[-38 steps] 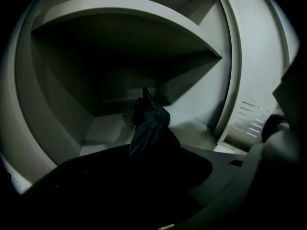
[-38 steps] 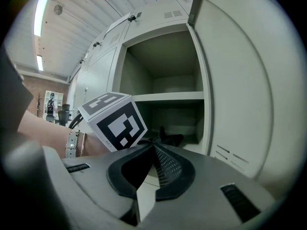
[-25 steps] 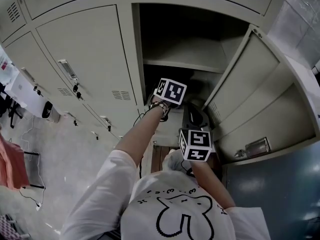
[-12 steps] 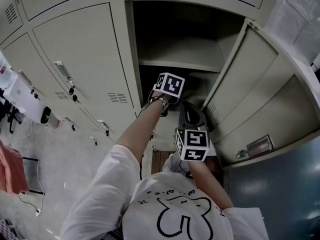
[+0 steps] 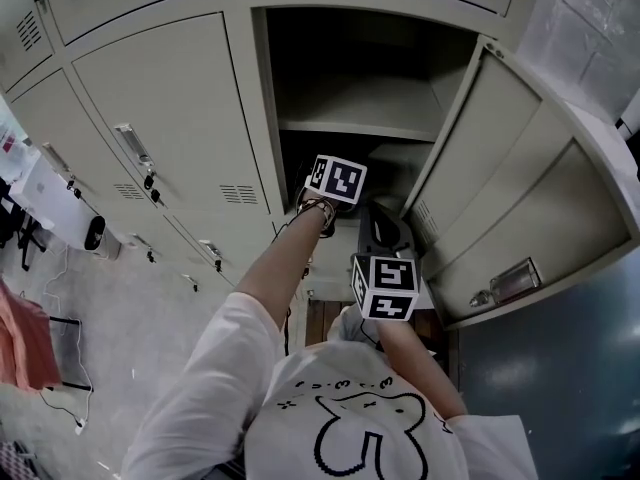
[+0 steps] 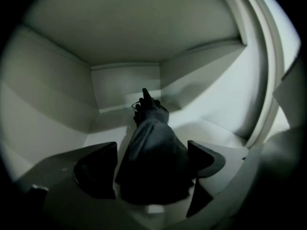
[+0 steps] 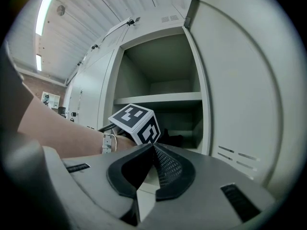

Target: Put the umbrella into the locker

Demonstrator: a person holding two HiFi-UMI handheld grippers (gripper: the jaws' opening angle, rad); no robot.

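The dark folded umbrella (image 6: 152, 162) lies on the floor (image 6: 216, 133) of the open locker's lower compartment, its tip pointing at the back corner. My left gripper (image 6: 152, 169) reaches into that compartment. Its jaws are opening, one on each side of the umbrella's near end, and the pads no longer squeeze it. In the head view only the left gripper's marker cube (image 5: 338, 180) shows at the locker mouth. My right gripper (image 7: 153, 147) hangs level outside the locker, shut with nothing in it. From there the umbrella (image 7: 175, 140) is a dark shape behind the left cube.
The locker door (image 5: 500, 168) stands swung open at the right. A shelf (image 5: 350, 128) divides the locker above the umbrella's compartment. Closed locker doors (image 5: 170, 118) fill the left side, and a person's arms and white shirt (image 5: 340, 418) are below.
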